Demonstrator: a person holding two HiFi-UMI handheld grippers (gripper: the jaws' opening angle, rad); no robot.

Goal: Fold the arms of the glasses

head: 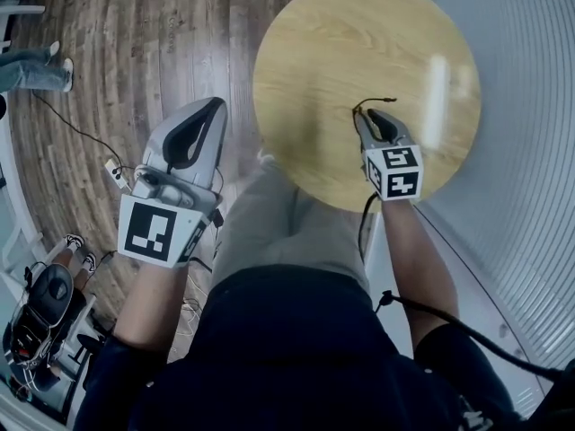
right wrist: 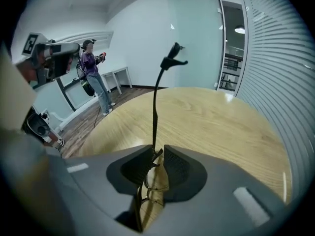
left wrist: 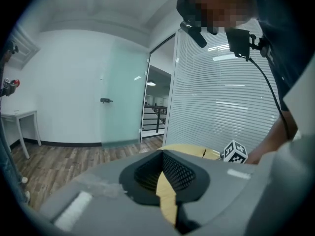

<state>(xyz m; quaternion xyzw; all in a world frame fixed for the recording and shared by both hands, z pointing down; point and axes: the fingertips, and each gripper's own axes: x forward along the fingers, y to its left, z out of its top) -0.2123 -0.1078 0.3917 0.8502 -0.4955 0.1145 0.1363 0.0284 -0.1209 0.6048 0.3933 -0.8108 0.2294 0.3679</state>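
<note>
Shells of my right gripper and my left gripper: grey matt plastic. Their black pads: finely ribbed, dull. Thin dark wire-framed glasses: metal, faint shine. Round pale wood-grain table: smooth, glossy, with a streak of glare. Brown plank floor: wood, satin sheen.

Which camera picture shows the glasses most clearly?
The right gripper view: the glasses sit between that gripper's jaws, rims and one outstretched arm clear. The head view shows only thin dark wire at the right gripper tip. In the left gripper view I cannot make them out.
</note>
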